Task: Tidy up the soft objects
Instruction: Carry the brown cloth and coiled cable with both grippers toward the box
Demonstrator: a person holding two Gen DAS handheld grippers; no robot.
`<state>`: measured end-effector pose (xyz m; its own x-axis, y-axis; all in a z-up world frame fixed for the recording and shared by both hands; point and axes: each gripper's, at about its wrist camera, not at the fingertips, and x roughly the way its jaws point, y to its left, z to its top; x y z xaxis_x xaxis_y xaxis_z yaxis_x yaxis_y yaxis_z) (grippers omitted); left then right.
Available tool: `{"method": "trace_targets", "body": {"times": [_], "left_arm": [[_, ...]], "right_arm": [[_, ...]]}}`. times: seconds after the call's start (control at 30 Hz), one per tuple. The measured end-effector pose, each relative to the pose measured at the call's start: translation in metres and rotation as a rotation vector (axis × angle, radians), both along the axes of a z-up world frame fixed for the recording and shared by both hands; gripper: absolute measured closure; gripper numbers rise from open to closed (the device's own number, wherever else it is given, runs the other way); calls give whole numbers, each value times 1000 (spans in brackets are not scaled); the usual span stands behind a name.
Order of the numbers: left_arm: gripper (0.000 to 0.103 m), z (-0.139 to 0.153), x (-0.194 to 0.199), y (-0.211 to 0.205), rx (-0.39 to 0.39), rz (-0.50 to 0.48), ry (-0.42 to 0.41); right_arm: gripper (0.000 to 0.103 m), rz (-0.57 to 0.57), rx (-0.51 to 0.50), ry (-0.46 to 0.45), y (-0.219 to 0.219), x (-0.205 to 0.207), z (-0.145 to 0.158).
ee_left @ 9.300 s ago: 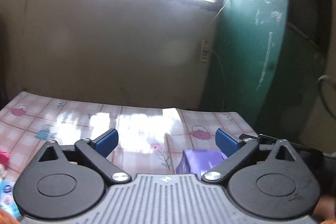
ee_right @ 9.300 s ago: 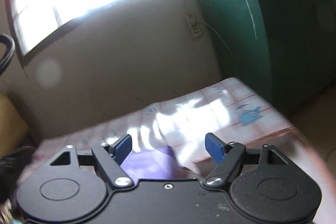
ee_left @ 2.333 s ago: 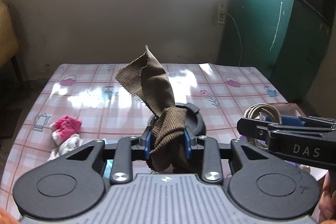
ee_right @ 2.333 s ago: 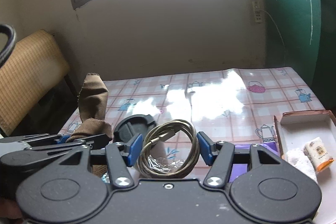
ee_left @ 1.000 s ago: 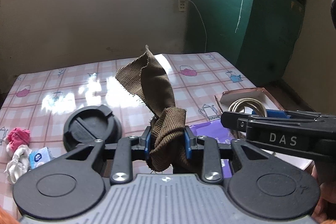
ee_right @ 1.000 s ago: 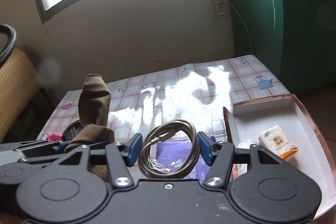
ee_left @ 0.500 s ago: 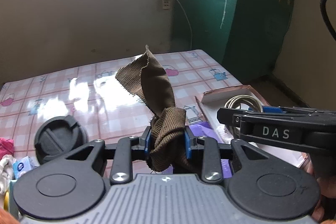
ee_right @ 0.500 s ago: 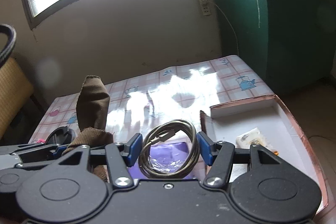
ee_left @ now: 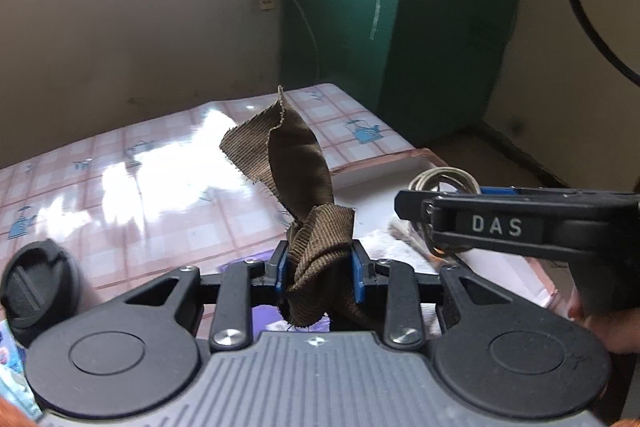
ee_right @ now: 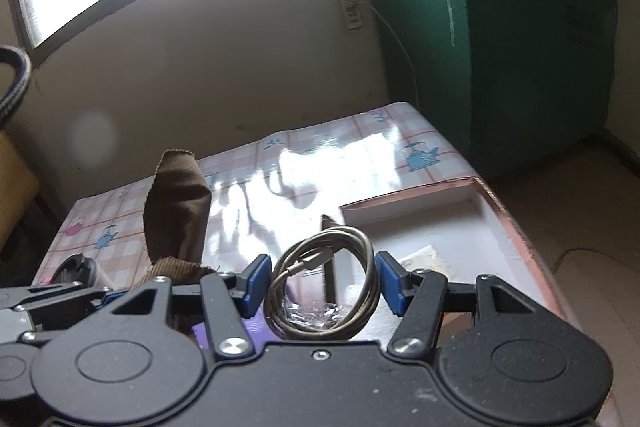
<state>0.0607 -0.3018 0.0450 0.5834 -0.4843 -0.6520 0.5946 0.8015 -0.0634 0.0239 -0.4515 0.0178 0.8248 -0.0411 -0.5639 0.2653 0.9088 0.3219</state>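
Nearest, the left gripper (ee_left: 319,277) is clamped on a bunched brown cloth strip (ee_left: 296,183), and the right gripper (ee_right: 322,283) pinches a coiled cable (ee_right: 324,291) across its loop; both are held in the air above the bench (ee_left: 140,203). The step looks like a carry toward the open box (ee_right: 496,223) at the bench's far right corner. Next, each load likely needs lowering over the box's bare floor before release. The cloth's long axis stands nearly upright, its frayed end pointing up.
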Motion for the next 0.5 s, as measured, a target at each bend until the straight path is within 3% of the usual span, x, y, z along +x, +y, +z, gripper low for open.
{"method": "trace_targets", "body": {"times": [0.5], "left_arm": [[71,-19,9,-51,-25,-117,60]], "right_arm": [[34,-55,11,48,-65,13,-8]]}}
